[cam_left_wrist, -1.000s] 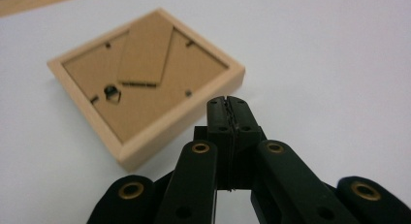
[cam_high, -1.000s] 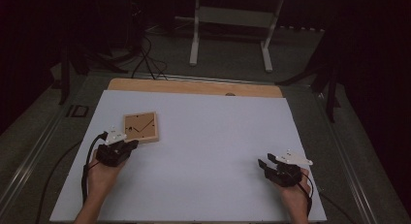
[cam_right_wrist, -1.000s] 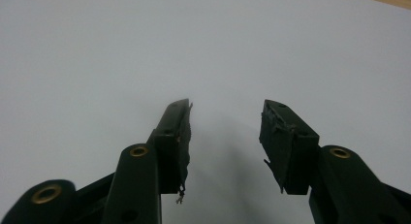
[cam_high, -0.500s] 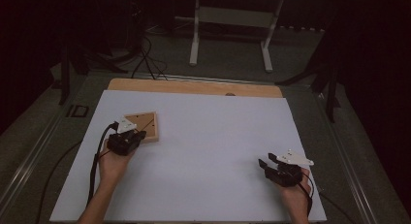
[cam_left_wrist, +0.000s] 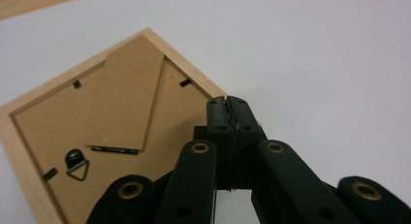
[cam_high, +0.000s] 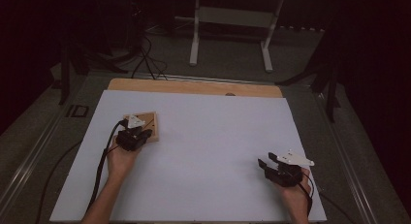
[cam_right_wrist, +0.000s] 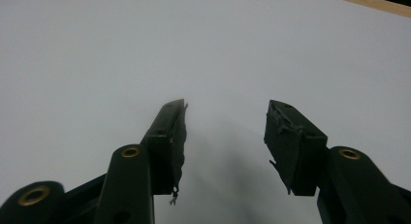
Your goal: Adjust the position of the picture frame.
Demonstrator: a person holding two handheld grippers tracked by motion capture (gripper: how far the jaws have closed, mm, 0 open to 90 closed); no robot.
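The left gripper (cam_left_wrist: pixel 228 104) has its jaws pressed together at the frame's (cam_left_wrist: pixel 97 117) corner, hiding whether the rim is pinched. The frame lies back-up, its near edge cut off. The right gripper (cam_right_wrist: pixel 225 122) gapes wide over the bare sheet (cam_high: pixel 208 136).

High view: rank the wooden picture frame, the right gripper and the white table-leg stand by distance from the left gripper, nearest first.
1. Wooden picture frame, under the left gripper.
2. Right gripper, across the white tabletop, near edge.
3. White table-leg stand, beyond the far edge.

A light wooden picture frame (cam_left_wrist: pixel 92 141) lies face down on the table's left side, its brown backing board up.
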